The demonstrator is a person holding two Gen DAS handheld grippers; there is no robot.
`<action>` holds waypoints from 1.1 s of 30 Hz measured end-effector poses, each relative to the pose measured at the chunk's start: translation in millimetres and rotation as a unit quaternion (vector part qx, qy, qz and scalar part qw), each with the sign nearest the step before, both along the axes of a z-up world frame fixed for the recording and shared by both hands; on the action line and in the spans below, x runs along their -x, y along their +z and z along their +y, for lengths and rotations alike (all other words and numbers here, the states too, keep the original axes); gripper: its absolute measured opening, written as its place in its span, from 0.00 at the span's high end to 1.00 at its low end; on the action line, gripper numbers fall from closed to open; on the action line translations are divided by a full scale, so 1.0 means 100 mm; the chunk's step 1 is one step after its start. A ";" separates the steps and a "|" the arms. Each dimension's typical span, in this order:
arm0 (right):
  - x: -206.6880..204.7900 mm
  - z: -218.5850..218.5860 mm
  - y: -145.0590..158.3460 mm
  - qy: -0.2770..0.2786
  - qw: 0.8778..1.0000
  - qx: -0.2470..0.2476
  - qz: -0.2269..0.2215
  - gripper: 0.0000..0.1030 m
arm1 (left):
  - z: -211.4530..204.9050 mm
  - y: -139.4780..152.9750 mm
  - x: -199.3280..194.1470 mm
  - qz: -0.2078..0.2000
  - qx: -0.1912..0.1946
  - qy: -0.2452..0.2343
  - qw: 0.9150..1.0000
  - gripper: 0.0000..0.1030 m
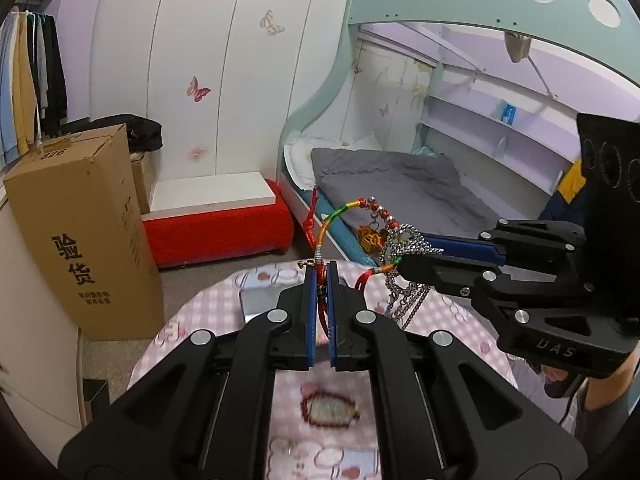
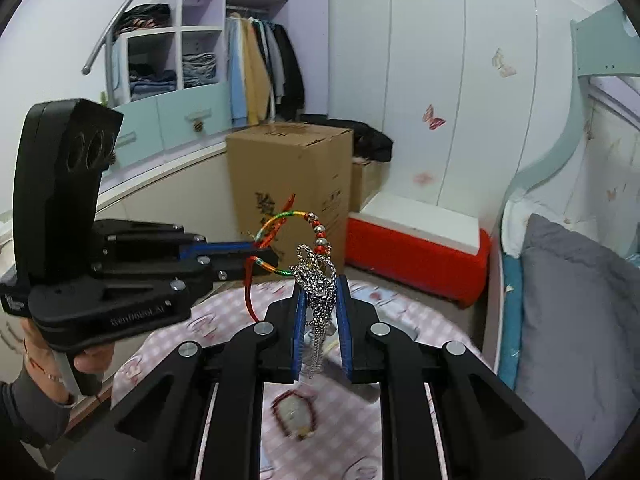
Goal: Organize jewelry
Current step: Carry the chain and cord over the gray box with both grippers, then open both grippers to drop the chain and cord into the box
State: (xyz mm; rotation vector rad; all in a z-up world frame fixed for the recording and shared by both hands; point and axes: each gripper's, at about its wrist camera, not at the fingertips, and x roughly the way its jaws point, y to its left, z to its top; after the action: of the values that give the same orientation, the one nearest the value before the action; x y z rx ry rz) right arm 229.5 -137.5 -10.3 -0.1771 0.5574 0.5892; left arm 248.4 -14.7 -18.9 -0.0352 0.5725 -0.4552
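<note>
My left gripper [image 1: 321, 270] is shut on the red end of a multicoloured corded bracelet [image 1: 340, 214] with red and silver beads and a gold charm. It arcs up and right to my right gripper [image 1: 404, 254], which is shut on a bunch of silver chain [image 1: 404, 280] tangled with the bracelet. In the right wrist view the right gripper [image 2: 320, 284] pinches the silver chain [image 2: 316, 280], and the left gripper [image 2: 266, 254] holds the bracelet [image 2: 304, 220] from the left. Both are held above a round table with a pink checked cloth [image 1: 452, 320]. A dark red beaded bracelet [image 1: 329, 408] lies on the cloth below.
A grey box [image 1: 258, 300] sits on the table's far left. Beyond stand a tall cardboard box [image 1: 84, 236], a red bench [image 1: 216, 228], a bunk bed with grey bedding [image 1: 392, 184] and a white wardrobe. A beaded bracelet [image 2: 294, 412] lies under my right gripper.
</note>
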 end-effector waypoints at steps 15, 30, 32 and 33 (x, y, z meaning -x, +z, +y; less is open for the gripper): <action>-0.66 -0.03 -0.81 -0.029 0.996 0.016 0.080 0.88 | -0.22 -0.85 -0.77 0.092 -0.025 0.012 0.995 0.96; -0.55 -0.17 -1.09 -0.054 0.990 -0.004 0.126 0.73 | -0.21 -1.12 -0.77 0.148 -0.026 0.007 0.989 0.90; -0.47 -0.21 -1.02 -0.059 0.991 -0.011 0.121 0.72 | -0.17 -1.04 -0.69 0.138 -0.023 0.009 0.990 0.77; -0.41 -0.24 -0.96 -0.061 0.991 -0.016 0.115 0.70 | -0.15 -1.02 -0.65 0.134 -0.020 0.010 0.991 0.45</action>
State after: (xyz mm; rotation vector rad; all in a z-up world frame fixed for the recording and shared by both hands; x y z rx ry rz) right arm 270.7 -161.3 -106.0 -0.0437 0.7768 0.5022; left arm 313.5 -30.1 -120.8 -0.0639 0.8439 -0.4223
